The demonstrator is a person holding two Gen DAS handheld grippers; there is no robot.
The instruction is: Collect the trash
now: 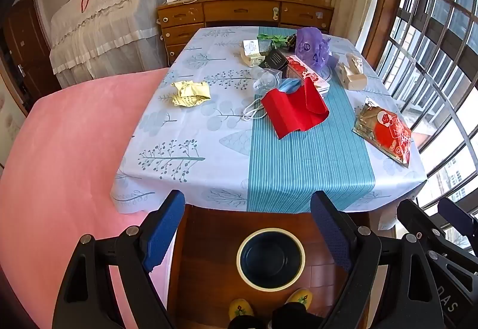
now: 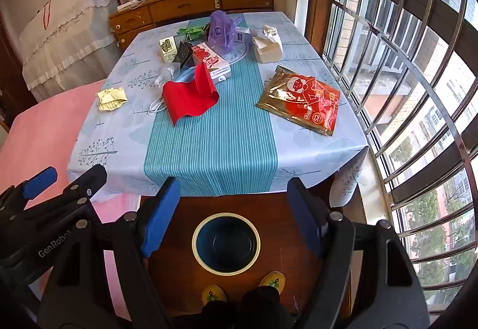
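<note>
Trash (image 1: 295,111) clusters mid-table toward the far edge; both grippers (image 1: 251,227) (image 2: 233,209) gape empty above the bin (image 1: 270,258); flimsy red paper (image 2: 188,96) might slip out.

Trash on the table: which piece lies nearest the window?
The red-and-gold foil snack bag, flat on the tablecloth's window-side edge. The crumpled yellow paper and red cloth lie further away.

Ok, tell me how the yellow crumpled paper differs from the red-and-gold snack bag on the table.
The yellow crumpled paper is balled up and wrinkled; the red-and-gold snack bag lies flat and smooth. The paper is matte pale yellow with fine print; the bag is glossy, with cartoon art. The paper sits near the bed-side edge; the bag sits near the window-side edge. Both lie loose on the tablecloth, untouched.
</note>
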